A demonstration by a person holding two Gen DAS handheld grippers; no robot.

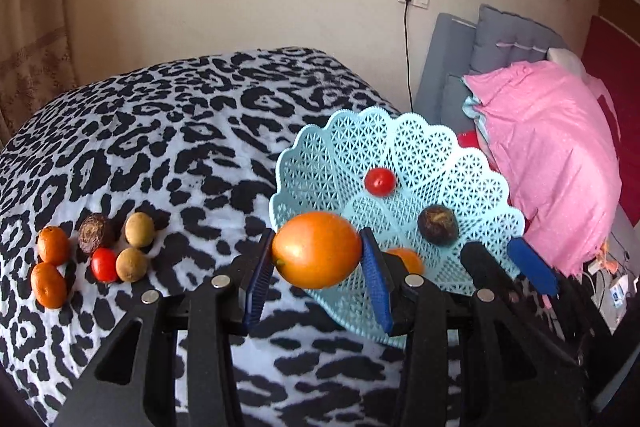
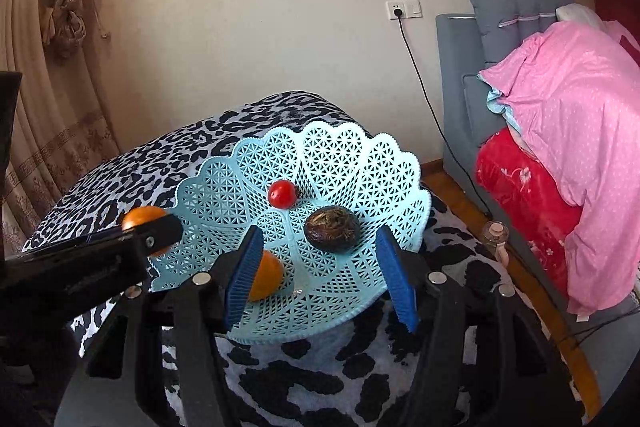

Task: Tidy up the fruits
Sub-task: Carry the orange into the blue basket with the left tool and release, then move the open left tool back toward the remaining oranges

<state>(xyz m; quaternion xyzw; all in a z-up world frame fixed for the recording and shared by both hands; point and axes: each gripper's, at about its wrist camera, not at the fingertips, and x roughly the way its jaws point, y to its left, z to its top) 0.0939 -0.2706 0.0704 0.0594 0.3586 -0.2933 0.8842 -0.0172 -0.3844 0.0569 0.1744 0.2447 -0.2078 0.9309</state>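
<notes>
My left gripper [image 1: 318, 259] is shut on an orange fruit [image 1: 317, 249] and holds it at the left rim of the light blue lattice basket [image 1: 400, 143]. In the basket lie a red cherry tomato [image 1: 379, 181], a dark brown fruit [image 1: 437, 225] and a small orange [image 1: 408, 259]. My right gripper [image 2: 320, 267] is open and empty over the basket [image 2: 352, 163], above the small orange [image 2: 266, 275], with the tomato [image 2: 282, 193] and dark fruit [image 2: 331, 228] ahead. The held orange [image 2: 142, 217] shows at the left.
On the leopard-print cover [image 1: 180, 131] at the left lie two small oranges [image 1: 50, 267], a dark fruit [image 1: 95, 233], a tomato [image 1: 104, 264] and two tan fruits [image 1: 134, 247]. A grey sofa with pink bedding [image 1: 552, 155] stands to the right.
</notes>
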